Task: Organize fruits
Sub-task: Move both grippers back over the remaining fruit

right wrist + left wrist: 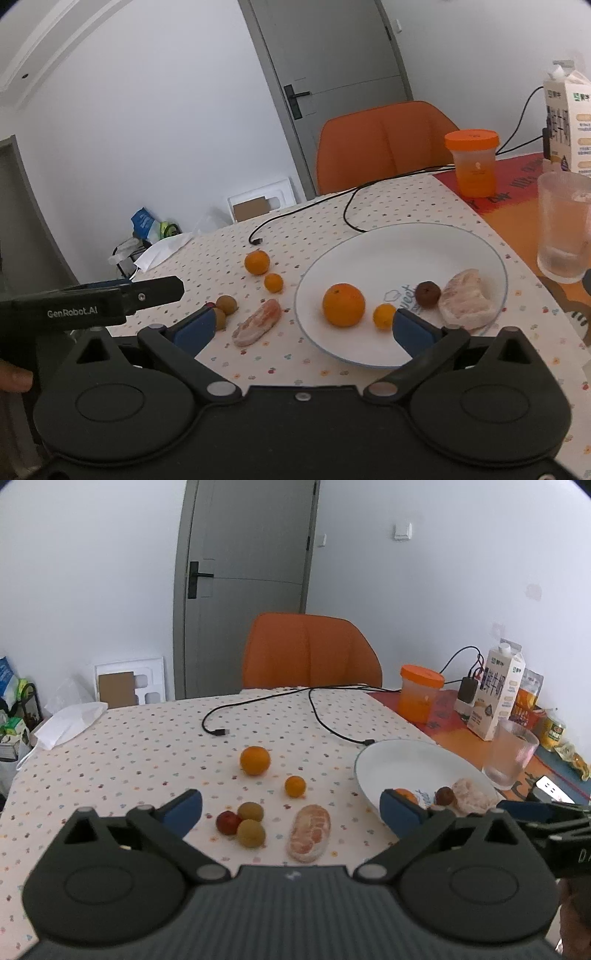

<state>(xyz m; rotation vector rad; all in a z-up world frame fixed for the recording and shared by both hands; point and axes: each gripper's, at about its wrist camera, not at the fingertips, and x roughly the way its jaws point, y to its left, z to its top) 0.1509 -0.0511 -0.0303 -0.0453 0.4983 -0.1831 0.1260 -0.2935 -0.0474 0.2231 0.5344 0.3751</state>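
Left wrist view: left gripper [291, 808], jaws wide and empty, faces the pomelo [309, 832], long axis pointing away; right gripper [303, 326], equally wide, faces the plate [369, 236].

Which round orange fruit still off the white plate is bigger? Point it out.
The larger orange on the dotted tablecloth, farther from the camera; the small orange lies nearer, beside the peeled segment.
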